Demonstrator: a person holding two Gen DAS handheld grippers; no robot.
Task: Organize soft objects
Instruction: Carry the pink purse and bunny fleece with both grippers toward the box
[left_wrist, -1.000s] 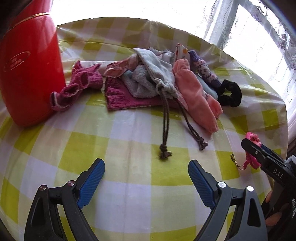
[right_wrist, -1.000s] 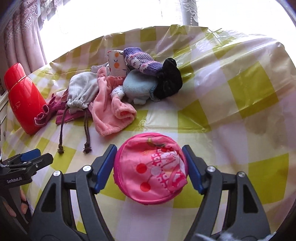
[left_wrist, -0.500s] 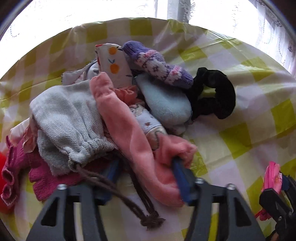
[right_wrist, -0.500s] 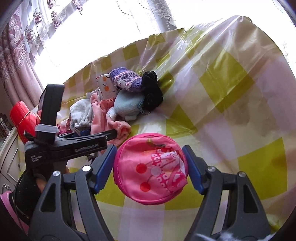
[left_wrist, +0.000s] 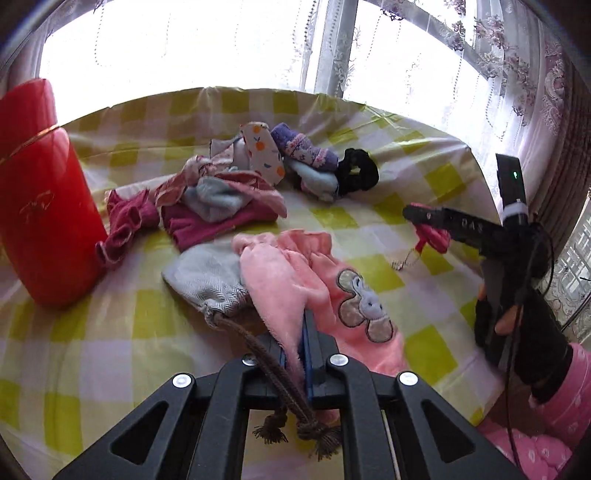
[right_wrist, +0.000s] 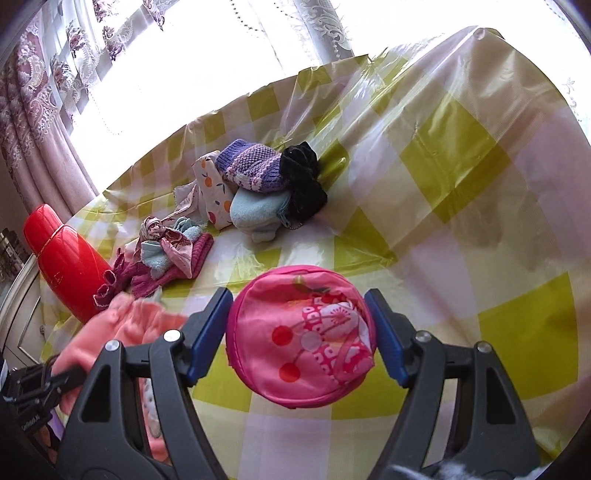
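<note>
Yellow-checked tablecloth (left_wrist: 373, 277) under a bright window. Left gripper (left_wrist: 295, 343): jaws have just been closing, now clamped on pink plush cloth (left_wrist: 291, 277); grey drawstring pouch (left_wrist: 210, 277) at its 10 o'clock, brown cord draped over the jaws. Right gripper (right_wrist: 299, 336) holds round pink pouch (right_wrist: 303, 336) between its pads. Beyond, at 11 o'clock: magenta knit pile (right_wrist: 162, 266). Farther: one purple sock (right_wrist: 251, 166), one black scrunchie (right_wrist: 303, 184), one pale-blue mitt (right_wrist: 258, 210). One red thermos (right_wrist: 66, 262) at 9 o'clock.

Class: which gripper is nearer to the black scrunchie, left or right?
Right. The right gripper sits just beside the black scrunchie; the left gripper is farther back, clamping the pink garment.
</note>
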